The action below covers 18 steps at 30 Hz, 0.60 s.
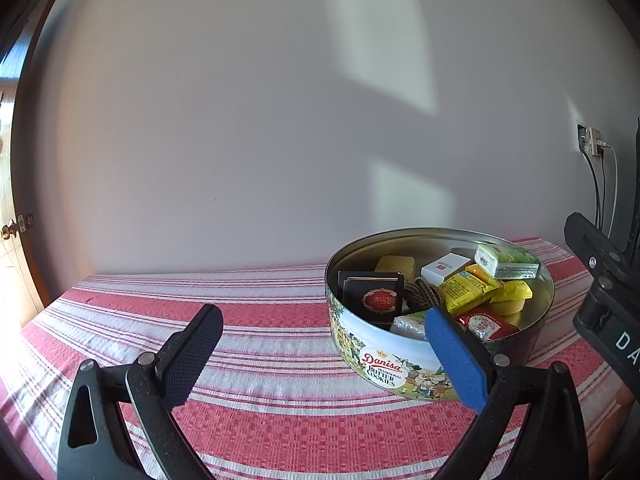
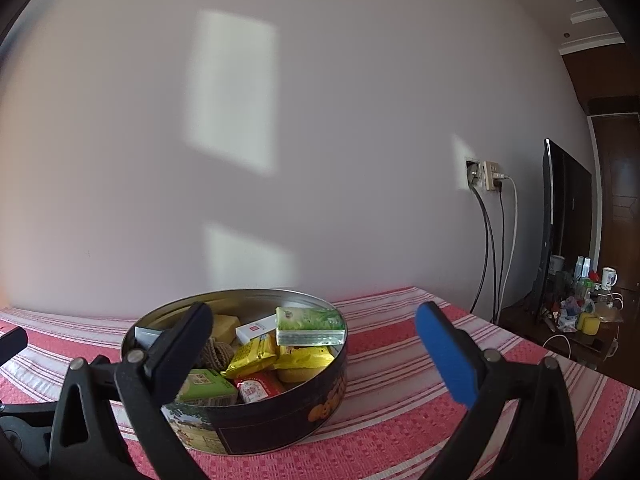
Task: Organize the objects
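Note:
A round Danisa butter cookie tin (image 1: 384,364) stands open on the red and white striped cloth (image 1: 248,312). It holds several small things: a black box (image 1: 370,298), a white box (image 1: 444,268), a green tissue pack (image 1: 506,262), yellow snack packets (image 1: 466,292) and a red packet (image 1: 486,324). My left gripper (image 1: 324,354) is open and empty, just left of the tin. My right gripper (image 2: 314,354) is open and empty, with the tin (image 2: 256,420) between and below its fingers; the green pack (image 2: 310,326) lies on top there.
A plain wall runs behind the table. A wall socket (image 2: 486,176) with hanging cables is at the right. A dark TV screen (image 2: 560,220) and a cluttered low cabinet (image 2: 580,312) stand beyond the table's right edge. A door (image 1: 16,220) is at far left.

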Motion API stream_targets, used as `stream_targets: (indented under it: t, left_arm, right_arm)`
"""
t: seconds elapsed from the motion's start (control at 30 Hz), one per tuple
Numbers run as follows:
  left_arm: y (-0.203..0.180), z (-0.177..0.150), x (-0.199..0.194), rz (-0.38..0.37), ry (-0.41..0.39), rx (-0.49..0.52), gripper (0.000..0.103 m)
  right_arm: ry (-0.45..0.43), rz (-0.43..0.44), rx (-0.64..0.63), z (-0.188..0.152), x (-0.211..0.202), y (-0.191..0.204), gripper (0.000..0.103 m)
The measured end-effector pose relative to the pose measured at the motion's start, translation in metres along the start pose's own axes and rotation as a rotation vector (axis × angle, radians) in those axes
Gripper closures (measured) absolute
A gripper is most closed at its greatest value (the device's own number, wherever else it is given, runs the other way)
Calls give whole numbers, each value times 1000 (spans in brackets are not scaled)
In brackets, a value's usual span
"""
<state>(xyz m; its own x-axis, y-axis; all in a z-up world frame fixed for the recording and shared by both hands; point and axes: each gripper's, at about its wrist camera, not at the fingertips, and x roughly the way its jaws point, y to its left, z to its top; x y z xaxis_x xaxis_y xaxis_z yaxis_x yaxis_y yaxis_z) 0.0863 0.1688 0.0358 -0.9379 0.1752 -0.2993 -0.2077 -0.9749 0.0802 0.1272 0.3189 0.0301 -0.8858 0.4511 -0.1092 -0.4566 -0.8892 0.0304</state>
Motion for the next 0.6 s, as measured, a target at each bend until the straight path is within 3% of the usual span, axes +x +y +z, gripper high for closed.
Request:
stream_targets:
  t: [0.6]
  left_arm:
    - [2, -1, 0, -1, 5, -8, 1]
  right_arm:
    - [-35, 2, -12, 1, -4, -1, 0]
